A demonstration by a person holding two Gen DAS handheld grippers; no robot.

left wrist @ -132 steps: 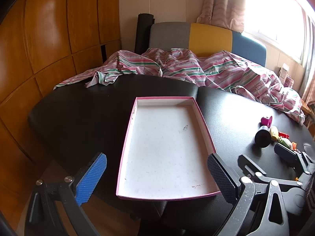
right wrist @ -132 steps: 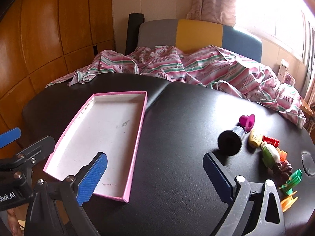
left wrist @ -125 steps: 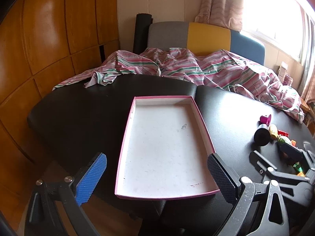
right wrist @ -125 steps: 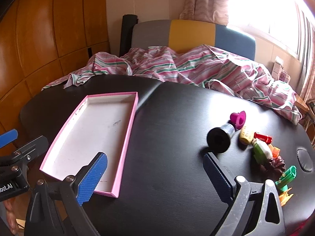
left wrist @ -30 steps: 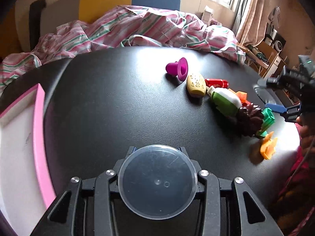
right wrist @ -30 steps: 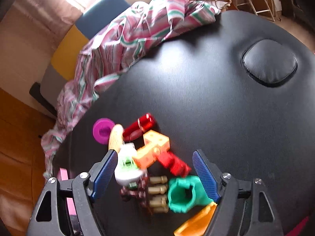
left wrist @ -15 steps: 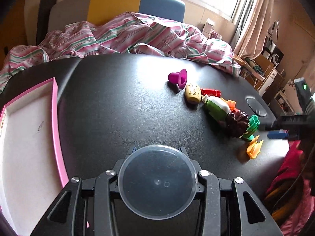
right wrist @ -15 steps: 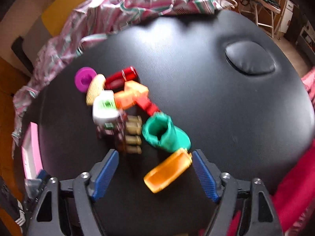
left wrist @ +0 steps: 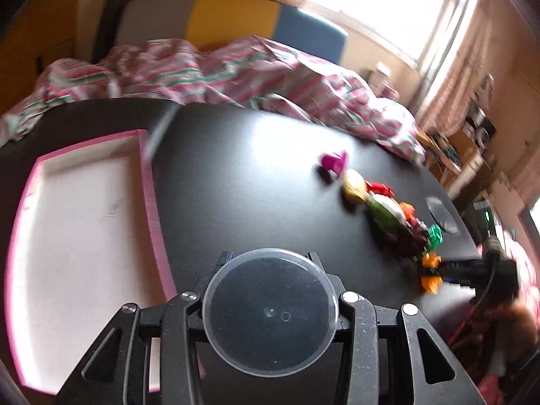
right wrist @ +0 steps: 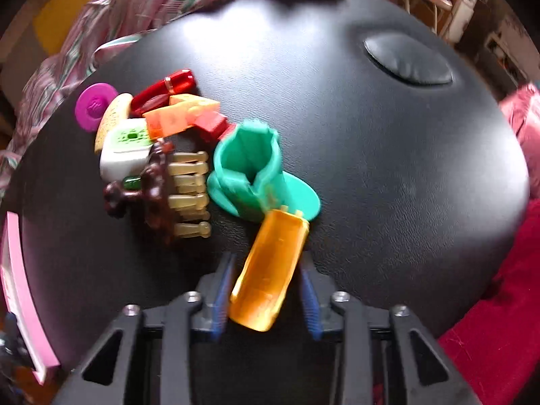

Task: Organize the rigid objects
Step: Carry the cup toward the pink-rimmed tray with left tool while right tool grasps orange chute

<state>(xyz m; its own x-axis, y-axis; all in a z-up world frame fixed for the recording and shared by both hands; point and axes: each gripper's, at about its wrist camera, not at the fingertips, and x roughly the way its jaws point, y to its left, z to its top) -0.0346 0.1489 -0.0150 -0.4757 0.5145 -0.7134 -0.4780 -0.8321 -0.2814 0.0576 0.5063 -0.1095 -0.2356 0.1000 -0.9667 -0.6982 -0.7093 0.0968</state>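
My left gripper [left wrist: 270, 260] is shut on a black round container with a clear lid [left wrist: 270, 310], held above the black table [left wrist: 253, 168]. The pink-rimmed white tray [left wrist: 148, 182] lies to its left. At the right a row of small toys runs from a magenta cup [left wrist: 334, 162] to a teal piece [left wrist: 433, 236]. My right gripper [right wrist: 266, 290] points steeply down there, its jaws closing on an orange scoop-shaped toy [right wrist: 273, 266], with both blue pads against its sides. Just beyond lie the teal cup [right wrist: 249, 172] and a brown hair clip [right wrist: 158, 189].
A striped pink cloth [left wrist: 202, 74] is heaped along the table's far edge before a grey, yellow and blue backrest [left wrist: 233, 20]. The table has a round dimple [right wrist: 408, 64] at the right. A red fabric [right wrist: 499, 303] lies past the near right edge.
The right gripper came down over the orange toy and its wide jaws closed around it. The left gripper drew back and leftward with the container, so more of the tray shows.
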